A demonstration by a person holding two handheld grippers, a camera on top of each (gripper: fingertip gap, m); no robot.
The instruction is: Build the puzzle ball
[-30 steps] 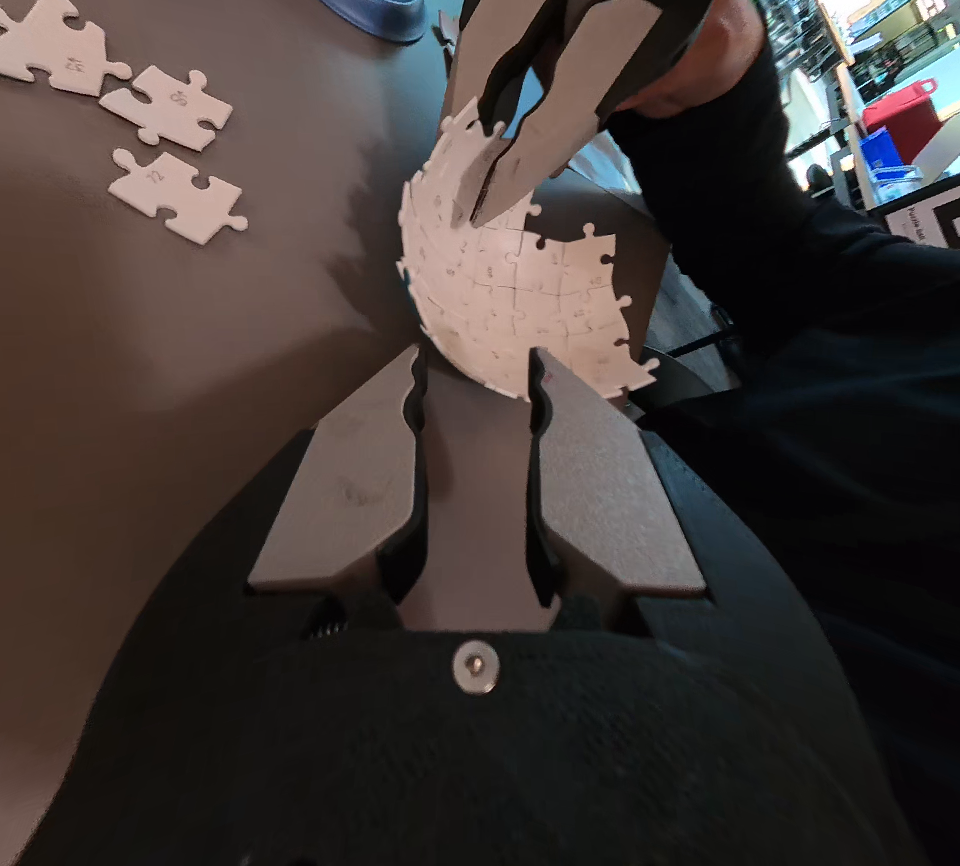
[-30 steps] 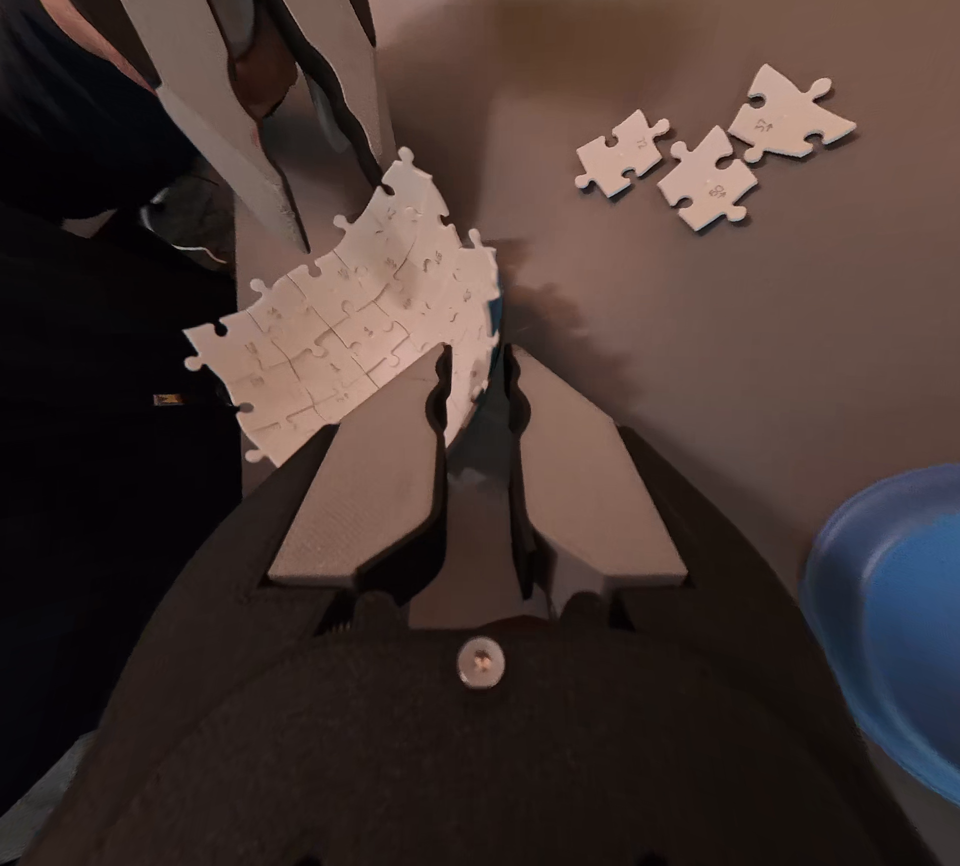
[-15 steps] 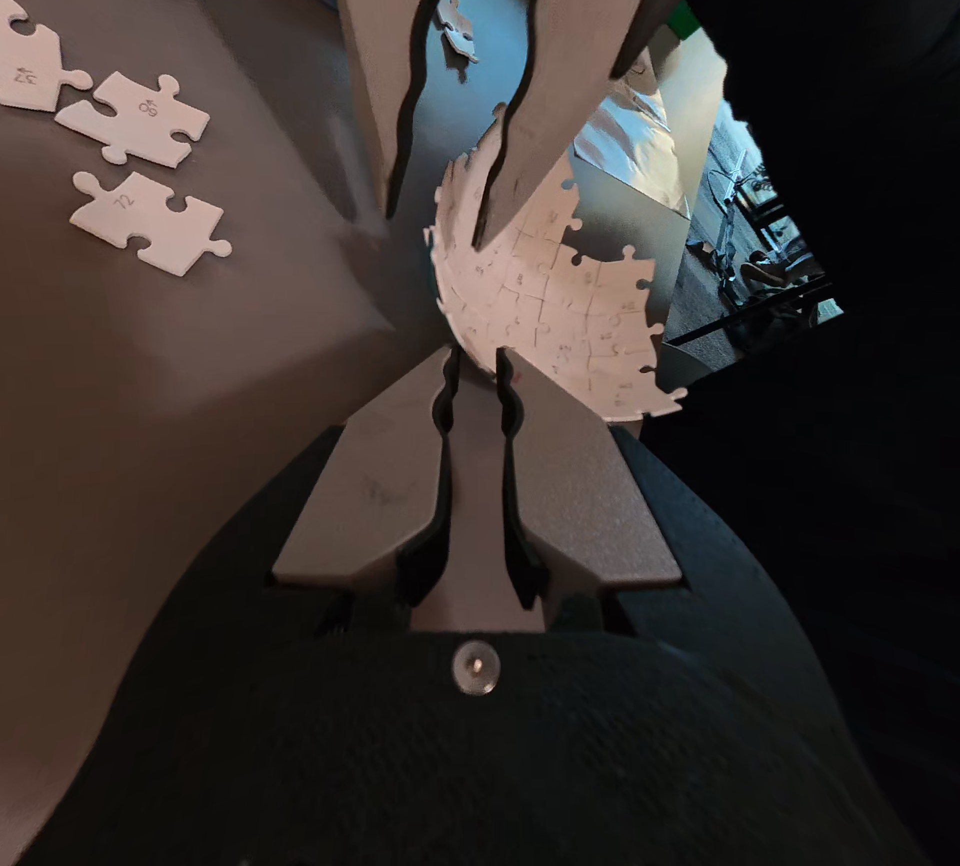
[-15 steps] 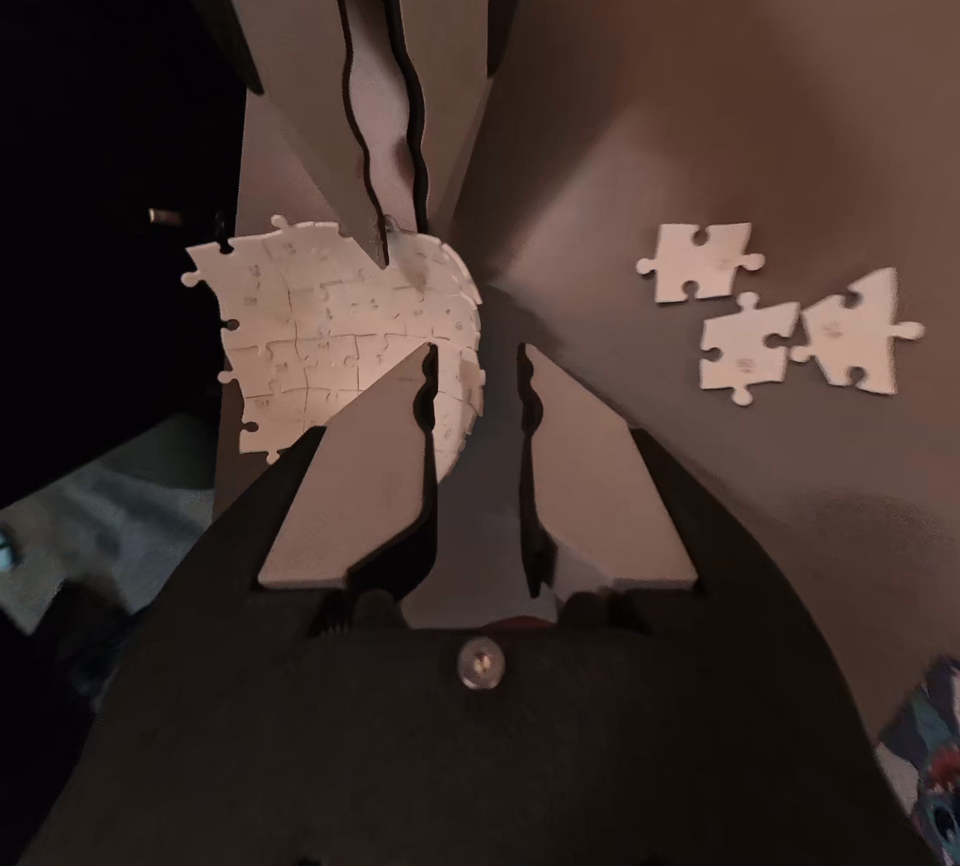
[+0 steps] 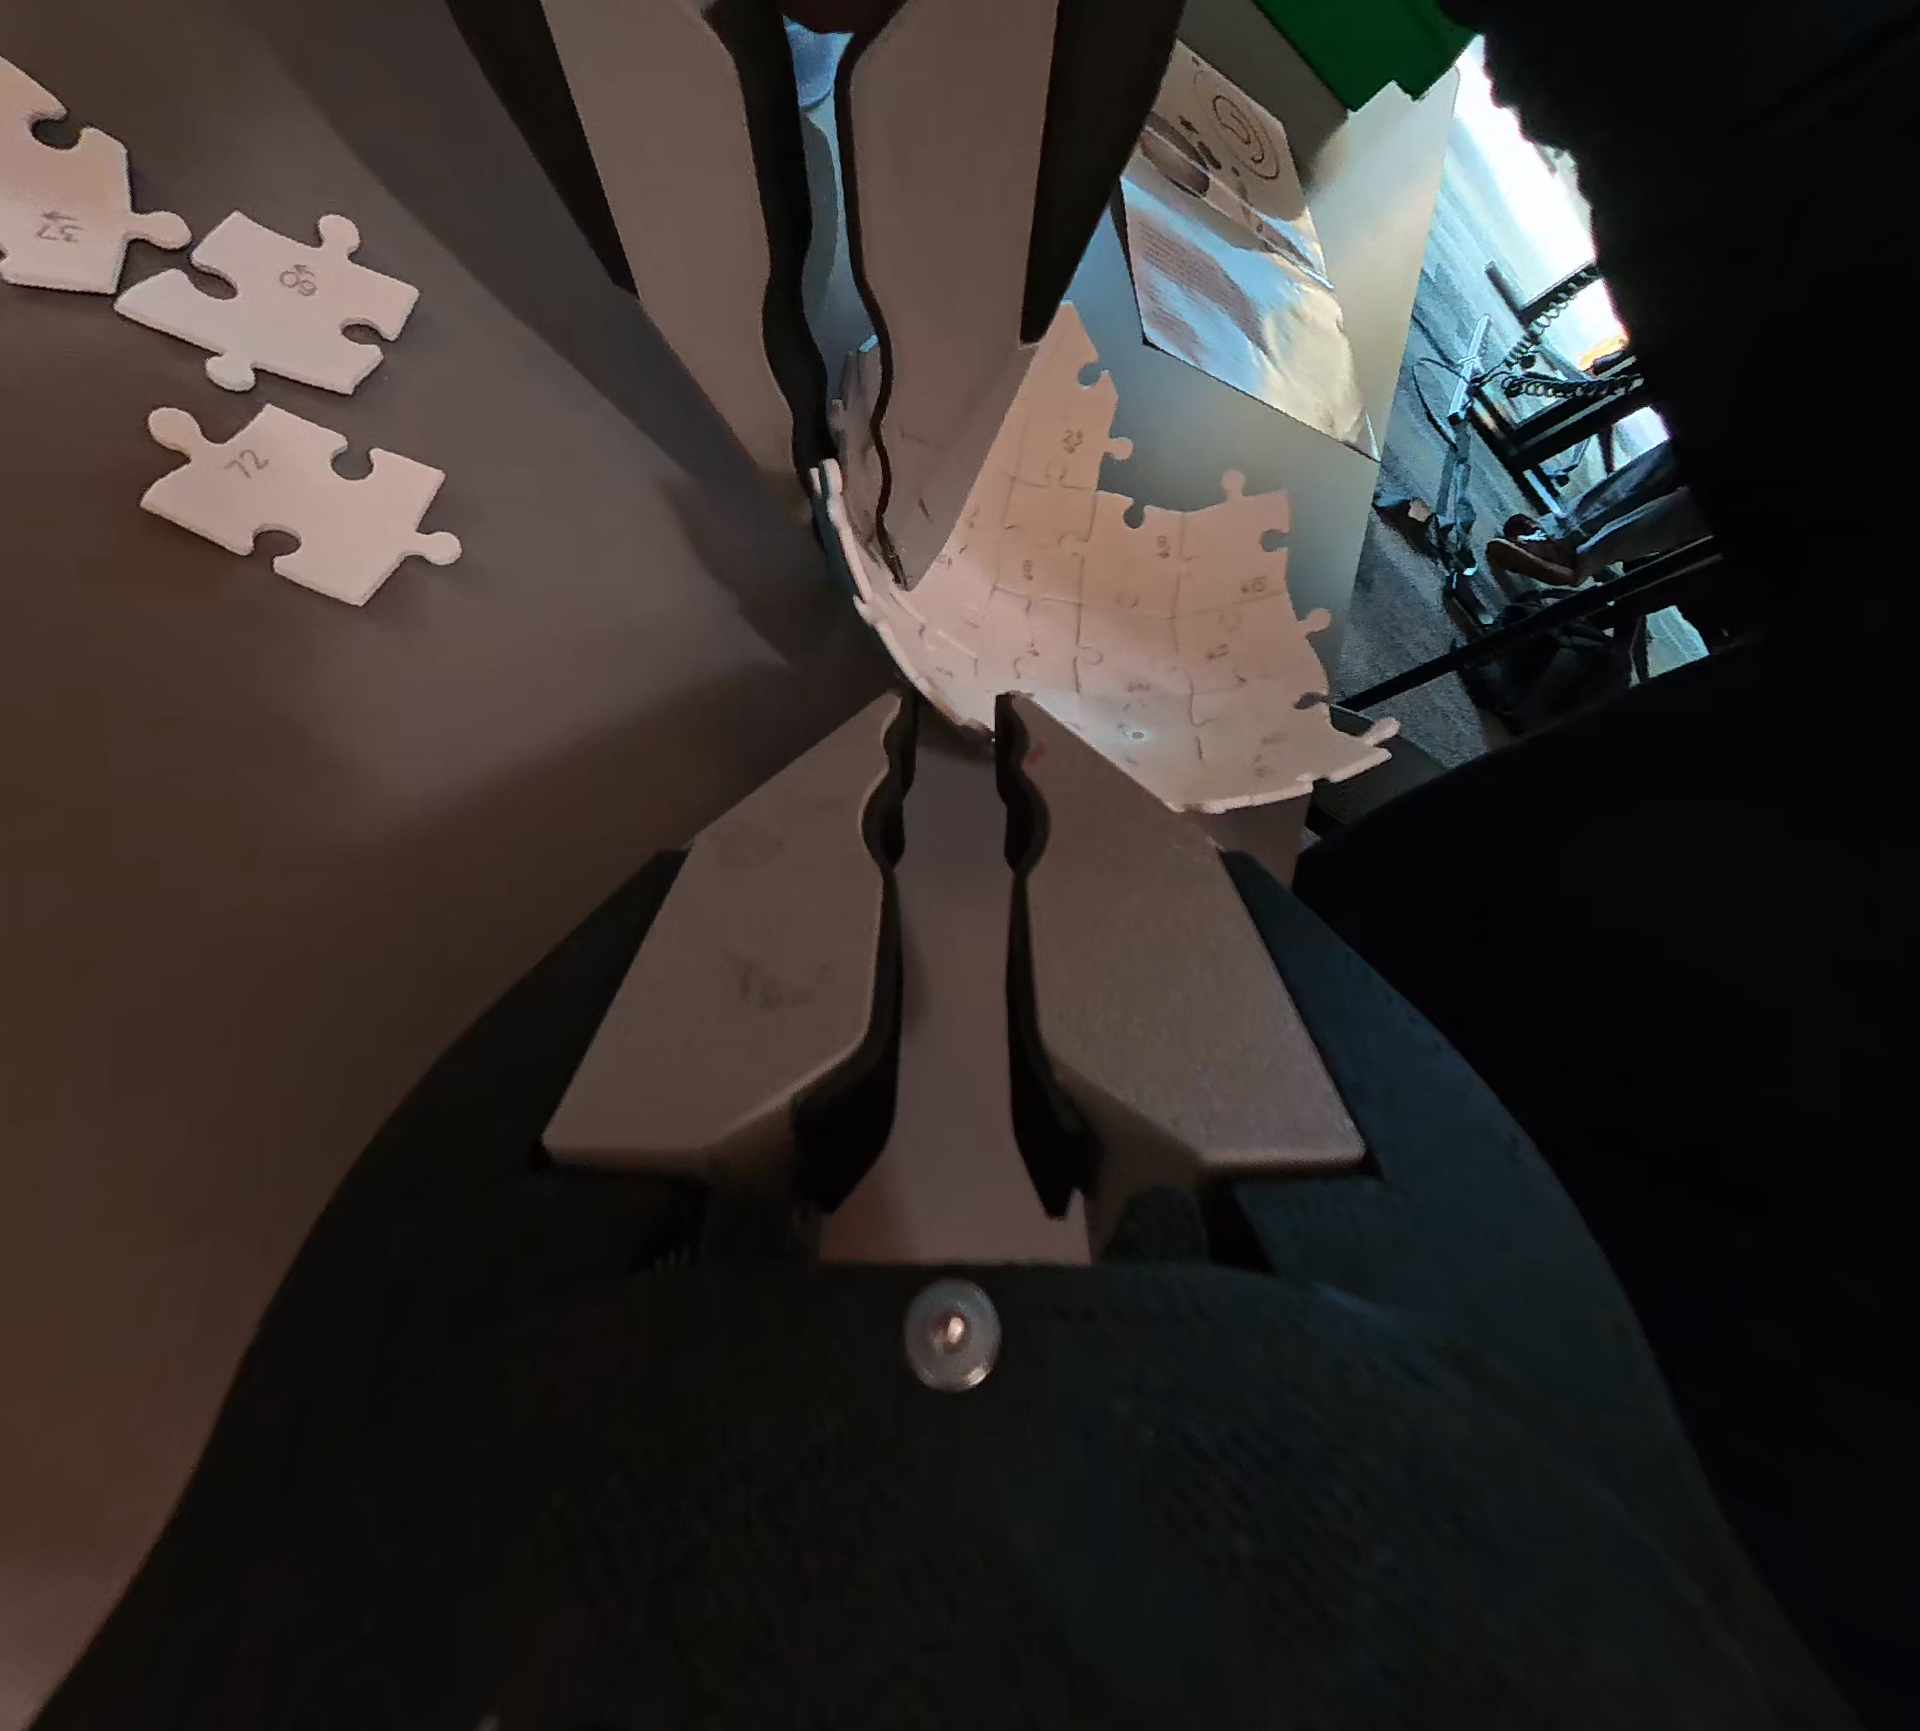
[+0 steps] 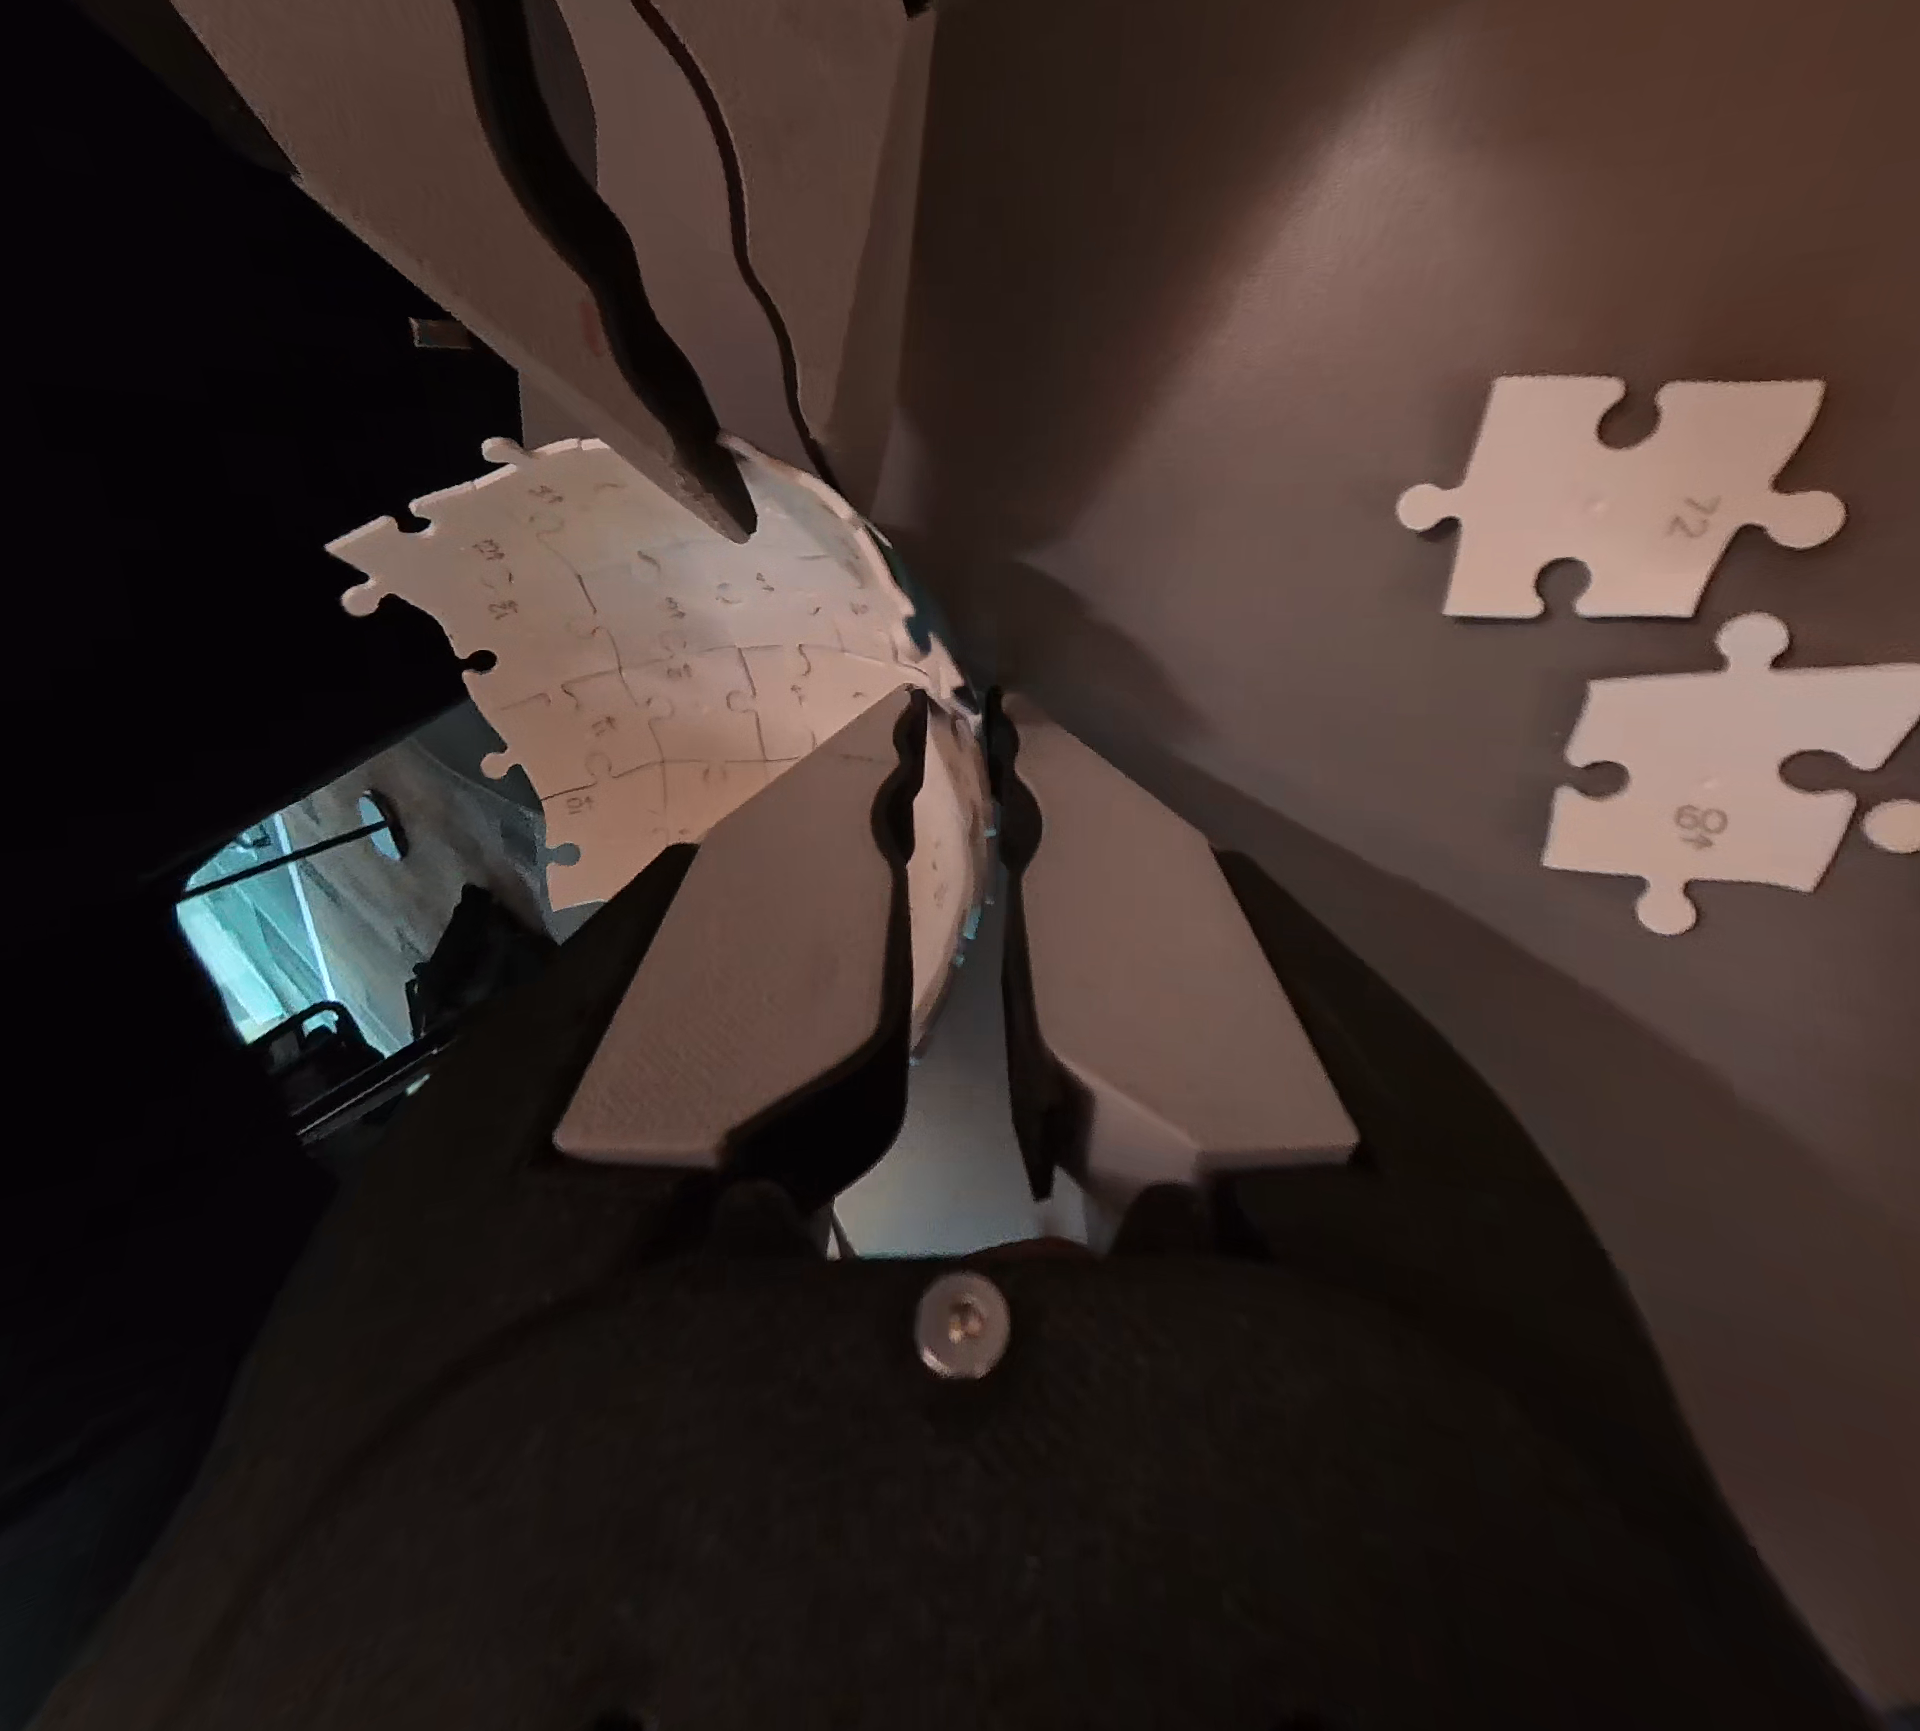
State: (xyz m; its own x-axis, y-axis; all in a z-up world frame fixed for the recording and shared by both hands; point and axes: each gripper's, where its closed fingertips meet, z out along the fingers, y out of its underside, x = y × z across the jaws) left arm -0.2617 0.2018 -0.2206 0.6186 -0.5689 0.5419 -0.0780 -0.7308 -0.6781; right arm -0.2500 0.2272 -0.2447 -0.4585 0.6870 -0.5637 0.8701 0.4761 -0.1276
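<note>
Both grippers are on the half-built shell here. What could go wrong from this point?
1. The curved puzzle shell is held only at its rim, by the left gripper and right gripper, so squeezing or twisting may pop seams apart.
2. The shell's open, unsupported edge hangs past the table edge; any piece shaken loose there could drop to the floor.
3. Three loose pieces lie close by and might get swept aside.

Both tongs crowd the curved puzzle shell (image 5: 1132, 632) from opposite sides; beyond it, three loose pieces (image 5: 301, 502) lie on otherwise bare desk (image 5: 312, 850).
</note>
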